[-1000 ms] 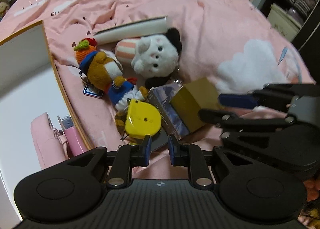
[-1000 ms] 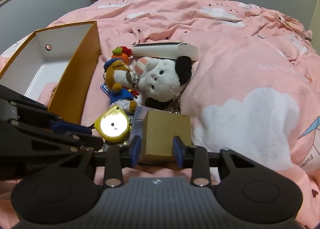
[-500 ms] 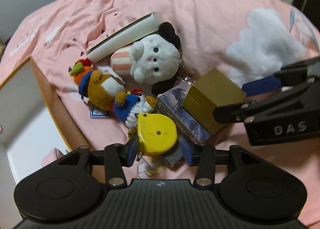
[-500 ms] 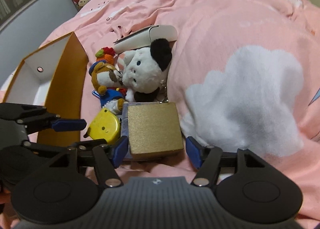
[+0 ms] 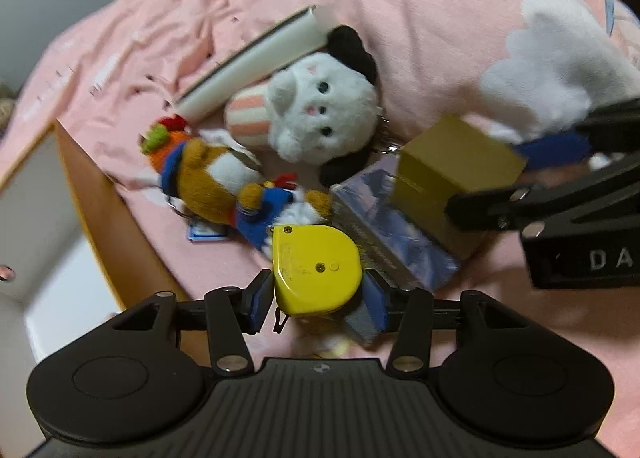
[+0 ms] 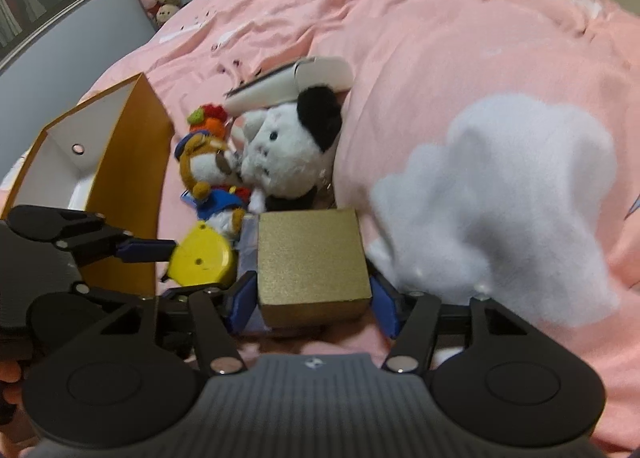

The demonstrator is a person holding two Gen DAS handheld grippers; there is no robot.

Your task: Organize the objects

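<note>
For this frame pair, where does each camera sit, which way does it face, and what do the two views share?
Left wrist: sits on the left gripper, looking along its fingers at the yellow tape measure between them; the right gripper intrudes from the right.
Right wrist: sits on the right gripper, facing the gold box between its fingers; the left gripper intrudes from the left.
Shared: tape measure, gold box, white plush cat, orange box, pink bedding.

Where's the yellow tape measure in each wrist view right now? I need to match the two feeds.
Left wrist: yellow tape measure sits low centre, between the left gripper fingers.
Right wrist: it lies lower left, beside the gold box.
Shared landmark: the white cat plush, beyond it in both.
</note>
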